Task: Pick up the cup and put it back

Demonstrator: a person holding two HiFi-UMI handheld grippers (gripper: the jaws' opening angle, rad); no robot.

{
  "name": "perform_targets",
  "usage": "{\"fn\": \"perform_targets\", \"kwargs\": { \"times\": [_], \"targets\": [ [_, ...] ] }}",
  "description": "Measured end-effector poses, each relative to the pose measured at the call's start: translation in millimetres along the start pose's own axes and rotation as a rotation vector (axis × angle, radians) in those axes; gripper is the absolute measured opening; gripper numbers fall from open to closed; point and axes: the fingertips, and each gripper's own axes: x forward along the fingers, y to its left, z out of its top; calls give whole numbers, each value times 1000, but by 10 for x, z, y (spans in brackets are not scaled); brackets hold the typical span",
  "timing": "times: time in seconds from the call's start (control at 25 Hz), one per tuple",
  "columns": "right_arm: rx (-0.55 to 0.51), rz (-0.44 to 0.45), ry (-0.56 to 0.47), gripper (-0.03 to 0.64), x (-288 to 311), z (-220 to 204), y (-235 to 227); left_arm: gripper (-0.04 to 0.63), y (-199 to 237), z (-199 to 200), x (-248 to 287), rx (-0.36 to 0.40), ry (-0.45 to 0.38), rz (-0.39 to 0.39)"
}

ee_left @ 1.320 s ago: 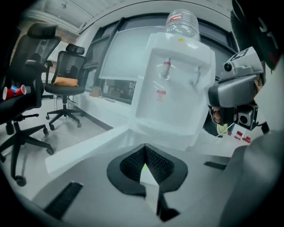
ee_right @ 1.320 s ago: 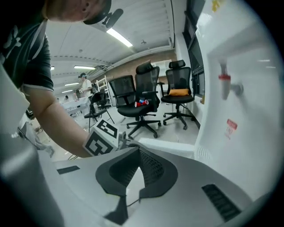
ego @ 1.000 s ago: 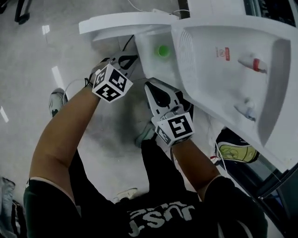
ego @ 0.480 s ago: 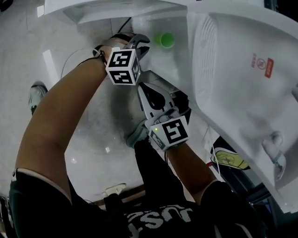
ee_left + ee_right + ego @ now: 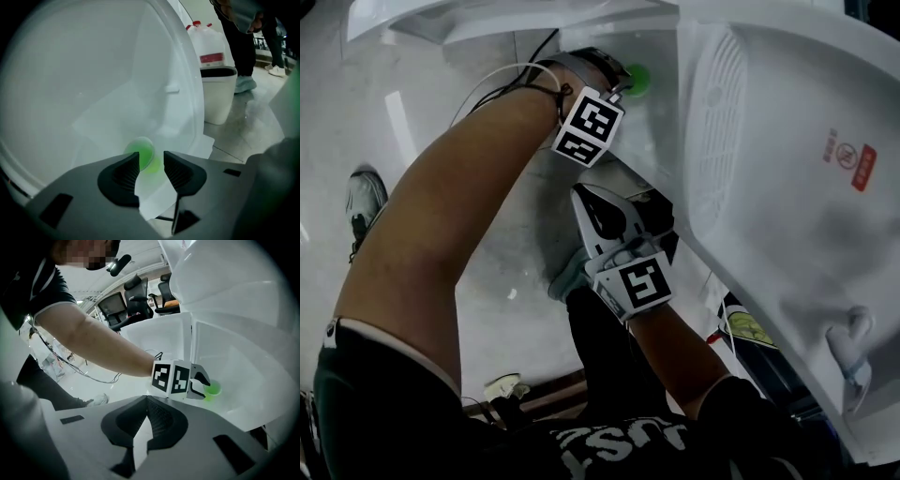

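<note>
Since the earlier frames the left gripper has been carried forward into the recess of the white moulded unit, and its marker cube has been rolled over. Its jaws have just been opening and now stand apart. The green cup is seen in the gap just beyond their tips, pressed by neither pad. The right gripper is held back outside the recess, its jaws closed together on nothing.

Room is tight. The cup is stood on the recess floor, toward its far end as seen from the head view. It is closed in by white walls behind and to the sides, so only the near side is left open, and that side is taken up by the left gripper.

In the head view the cup is partly covered by the left gripper. The edges of the recess floor are hard to trace, white against white.

The cup is small, round and bright translucent green, and appears upright. Its contents cannot be made out.
</note>
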Motion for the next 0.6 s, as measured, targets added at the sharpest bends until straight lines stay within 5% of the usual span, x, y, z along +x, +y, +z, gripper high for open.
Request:
{"fn": "perform_targets", "kwargs": {
  "times": [0.28, 0.4, 0.6],
  "targets": [
    [19, 30, -3, 32, 11, 24, 101, 149, 2, -107, 240, 74, 77, -5],
    [31, 37, -2, 32, 31, -2, 129, 65, -17, -244, 289, 91, 136, 16],
    [28, 31, -1, 32, 37, -15, 85, 17, 61, -368, 162, 16, 148, 56]
  ]
}}
